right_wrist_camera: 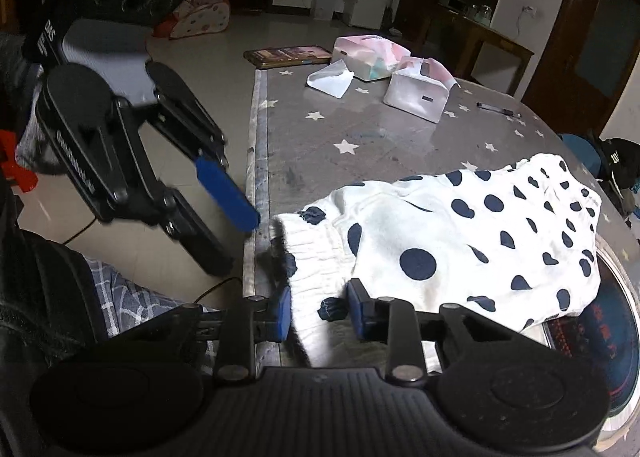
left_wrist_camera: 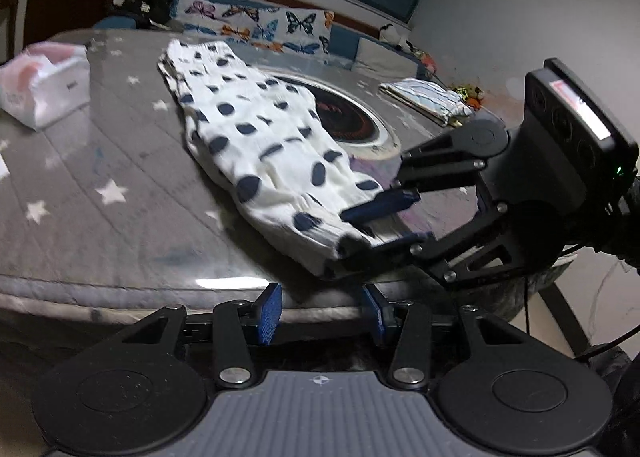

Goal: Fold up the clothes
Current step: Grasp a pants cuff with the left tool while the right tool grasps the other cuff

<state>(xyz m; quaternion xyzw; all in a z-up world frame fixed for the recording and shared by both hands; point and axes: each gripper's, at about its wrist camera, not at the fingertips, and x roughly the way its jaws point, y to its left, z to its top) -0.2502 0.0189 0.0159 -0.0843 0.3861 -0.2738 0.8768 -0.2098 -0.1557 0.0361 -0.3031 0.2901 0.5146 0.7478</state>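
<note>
A white garment with dark blue dots (left_wrist_camera: 264, 145) lies folded in a long strip on the grey star-patterned table cover (left_wrist_camera: 100, 177); it also shows in the right wrist view (right_wrist_camera: 460, 241). My right gripper (right_wrist_camera: 318, 311) is open, its blue pads either side of the garment's near gathered hem; it also shows in the left wrist view (left_wrist_camera: 380, 225). My left gripper (left_wrist_camera: 324, 311) is open and empty at the table's near edge, just short of the garment; it also shows in the right wrist view (right_wrist_camera: 232, 213).
A round burner (left_wrist_camera: 352, 113) is set in the table under the garment's far side. A folded striped cloth (left_wrist_camera: 428, 95) lies at the back right. White and pink tissue packs (right_wrist_camera: 416, 91) and a pen (right_wrist_camera: 496, 110) lie further off. A butterfly-print sofa (left_wrist_camera: 256, 23) stands behind.
</note>
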